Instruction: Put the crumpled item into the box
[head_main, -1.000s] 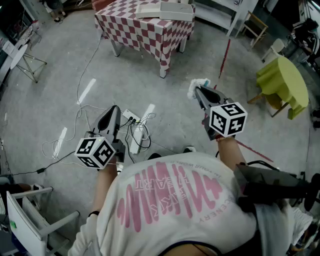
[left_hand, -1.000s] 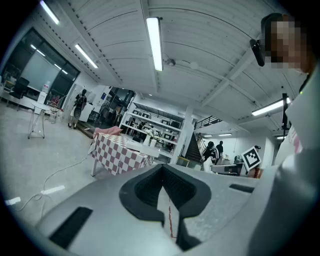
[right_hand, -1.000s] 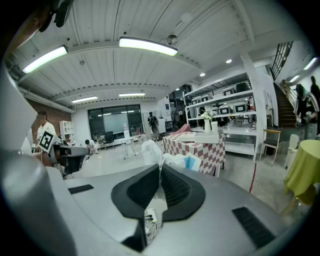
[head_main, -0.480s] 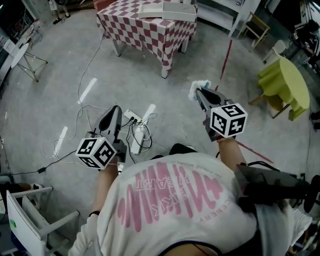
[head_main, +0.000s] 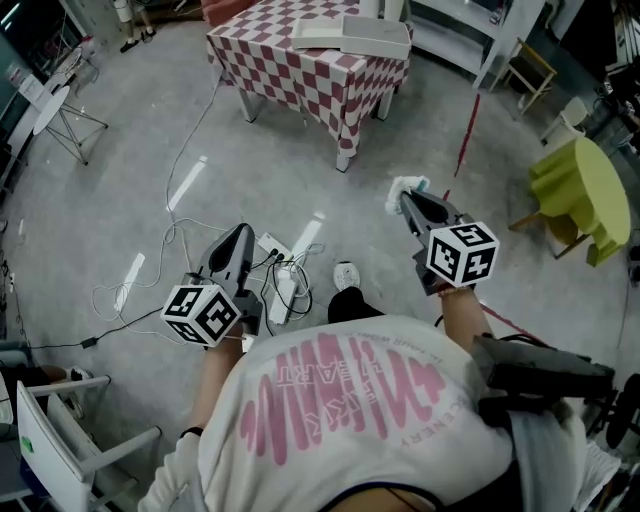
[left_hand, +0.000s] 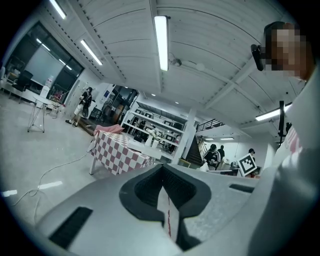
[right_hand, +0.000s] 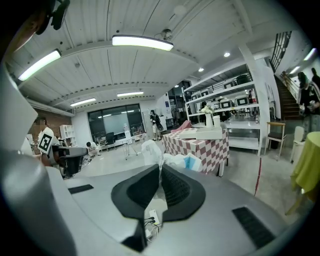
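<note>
The right gripper (head_main: 407, 197), right of centre in the head view, is clenched on the crumpled white-and-blue paper wad (head_main: 402, 184), which sticks out past its tips. The left gripper (head_main: 242, 234), at lower left, is closed on nothing. The flat off-white cardboard box (head_main: 352, 32) lies on the red-and-white checkered table (head_main: 300, 72) at the top of the frame, well apart from the wad. The carry probably goes best with a firm grip, release only once the wad is right over the box, and a path clear of the white floor cables (head_main: 170, 250) at left.
</note>
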